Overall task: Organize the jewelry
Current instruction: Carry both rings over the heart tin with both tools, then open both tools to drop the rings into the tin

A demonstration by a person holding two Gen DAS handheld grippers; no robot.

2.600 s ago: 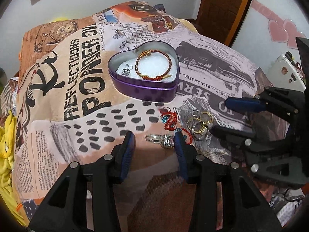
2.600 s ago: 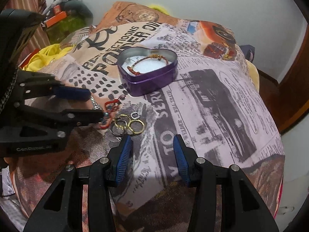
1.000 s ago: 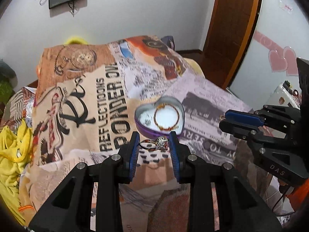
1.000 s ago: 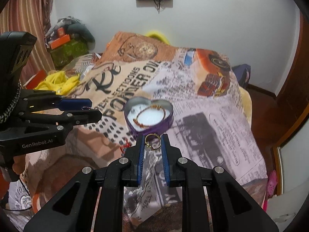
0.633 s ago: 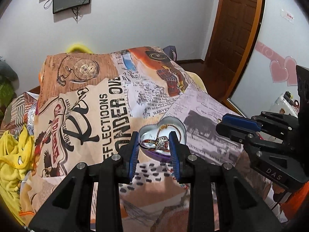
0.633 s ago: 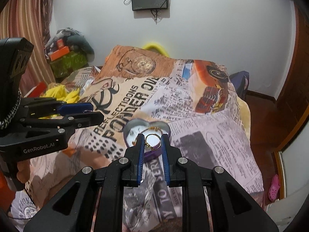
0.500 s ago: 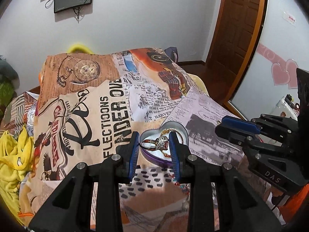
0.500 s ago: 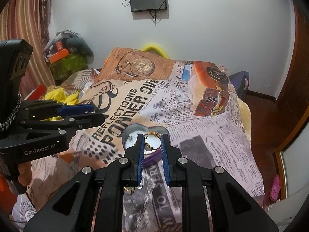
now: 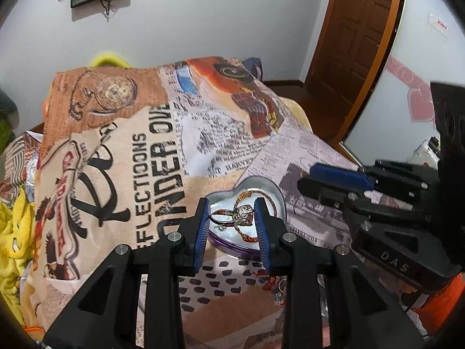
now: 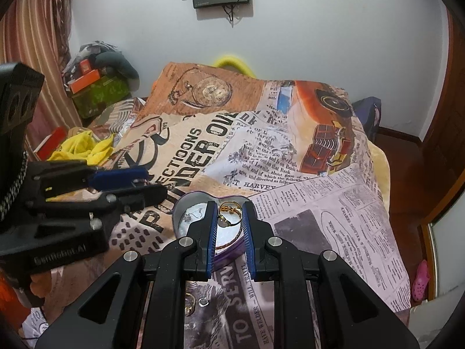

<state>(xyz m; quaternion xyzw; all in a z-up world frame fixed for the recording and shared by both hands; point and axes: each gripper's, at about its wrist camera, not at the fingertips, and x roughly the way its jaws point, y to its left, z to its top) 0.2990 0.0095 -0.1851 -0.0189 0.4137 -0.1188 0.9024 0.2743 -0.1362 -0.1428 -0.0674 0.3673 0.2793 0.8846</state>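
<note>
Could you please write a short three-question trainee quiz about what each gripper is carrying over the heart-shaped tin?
1. True or false: the left gripper is empty.
2. What does the right gripper hold? A) gold ring B) red bracelet C) nothing
3. What already lies inside the heart-shaped tin?

Key
1. False: it is shut on a silver ring with a jewelled top.
2. A, a gold ring.
3. A red and gold bracelet, plus a small silver piece on the white lining.
</note>
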